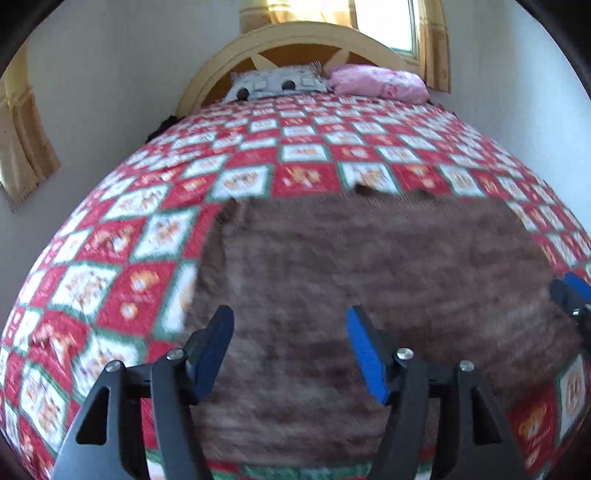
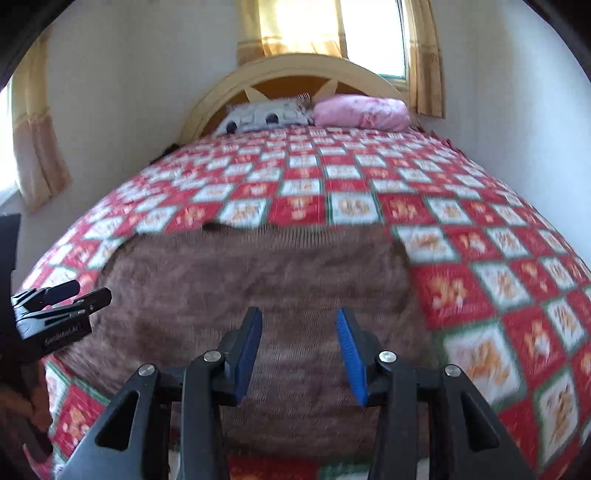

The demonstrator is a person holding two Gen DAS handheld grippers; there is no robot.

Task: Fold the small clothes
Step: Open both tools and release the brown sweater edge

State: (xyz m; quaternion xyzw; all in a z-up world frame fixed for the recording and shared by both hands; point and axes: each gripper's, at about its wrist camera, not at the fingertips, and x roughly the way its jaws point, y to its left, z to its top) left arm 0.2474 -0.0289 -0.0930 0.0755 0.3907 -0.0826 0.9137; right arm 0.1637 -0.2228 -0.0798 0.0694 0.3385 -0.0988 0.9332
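Observation:
A brown knitted garment (image 1: 369,266) lies flat on the bed; it also shows in the right wrist view (image 2: 251,280). My left gripper (image 1: 290,321) is open and empty, held above the garment's near left part. My right gripper (image 2: 299,321) is open and empty, above the garment's near right part. The right gripper's tips show at the right edge of the left wrist view (image 1: 569,291). The left gripper shows at the left edge of the right wrist view (image 2: 85,291).
The bed carries a red, white and green checkered bedspread (image 1: 306,147) (image 2: 480,258). A grey patterned pillow (image 1: 277,83) and a pink pillow (image 1: 376,83) lie by the arched wooden headboard (image 1: 295,40). White walls stand on both sides, with curtained windows (image 2: 295,26).

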